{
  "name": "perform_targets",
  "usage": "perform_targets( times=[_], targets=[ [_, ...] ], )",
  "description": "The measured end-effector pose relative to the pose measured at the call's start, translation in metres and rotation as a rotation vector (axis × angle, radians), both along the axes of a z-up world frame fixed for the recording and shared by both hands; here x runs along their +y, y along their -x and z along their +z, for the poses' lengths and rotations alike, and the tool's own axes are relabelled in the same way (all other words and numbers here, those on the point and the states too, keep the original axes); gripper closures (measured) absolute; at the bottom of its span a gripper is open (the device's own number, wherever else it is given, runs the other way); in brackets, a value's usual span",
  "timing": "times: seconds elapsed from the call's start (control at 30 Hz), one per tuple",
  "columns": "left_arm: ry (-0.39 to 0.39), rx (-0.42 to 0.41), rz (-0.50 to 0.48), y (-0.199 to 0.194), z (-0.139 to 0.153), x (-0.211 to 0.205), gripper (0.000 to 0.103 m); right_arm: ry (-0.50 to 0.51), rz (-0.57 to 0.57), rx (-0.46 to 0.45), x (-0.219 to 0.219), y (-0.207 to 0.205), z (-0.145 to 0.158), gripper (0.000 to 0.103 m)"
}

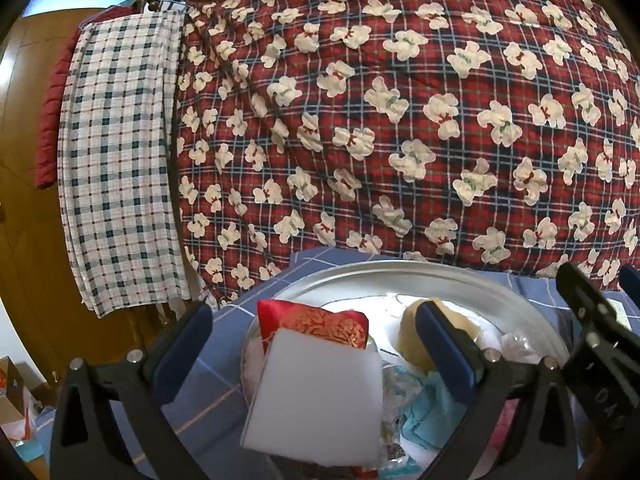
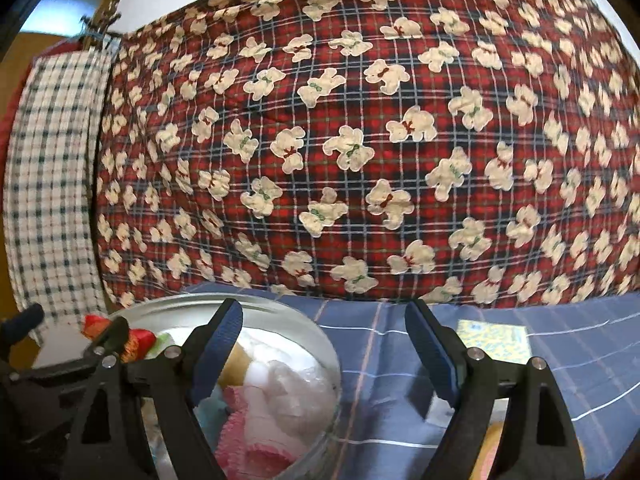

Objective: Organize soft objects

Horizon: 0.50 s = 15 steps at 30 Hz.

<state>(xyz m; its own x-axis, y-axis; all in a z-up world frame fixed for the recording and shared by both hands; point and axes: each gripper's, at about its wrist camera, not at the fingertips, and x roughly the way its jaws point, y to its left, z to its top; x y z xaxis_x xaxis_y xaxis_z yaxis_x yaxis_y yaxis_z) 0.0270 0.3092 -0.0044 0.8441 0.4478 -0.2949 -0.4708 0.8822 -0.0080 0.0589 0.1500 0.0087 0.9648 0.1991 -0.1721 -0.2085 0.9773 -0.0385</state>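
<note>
The metal basin (image 1: 520, 312) on the blue checked sheet (image 2: 400, 344) is the landmark. The left gripper (image 1: 316, 344) hangs over the basin's near rim with its jaws spread wide and released; the white sponge block (image 1: 316, 396) sits between them, touched by neither pad, propped on the pile in the basin and leaning against a red brocade pouch (image 1: 316, 322). The right gripper (image 2: 324, 352), also open and holding nothing, hovers to the right of the basin. A yellow patterned cloth (image 2: 494, 344) lies on the sheet further right, just beyond the right gripper, which seems the nearer one for fetching it.
</note>
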Motion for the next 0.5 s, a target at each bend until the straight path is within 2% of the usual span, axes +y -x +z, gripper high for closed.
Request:
perform_targets(
  times=[0.23, 0.5],
  targets=[
    [0.007, -0.021, 0.007, 0.008, 0.001, -0.001, 0.0, -0.044, 0.0, -0.006, -0.015, 0.006, 0.001, 0.018],
    [-0.003, -0.023, 0.008, 0.012, 0.002, -0.007, 0.0, -0.107, 0.02, -0.062, -0.032, 0.024, 0.004, 0.017]
  ],
)
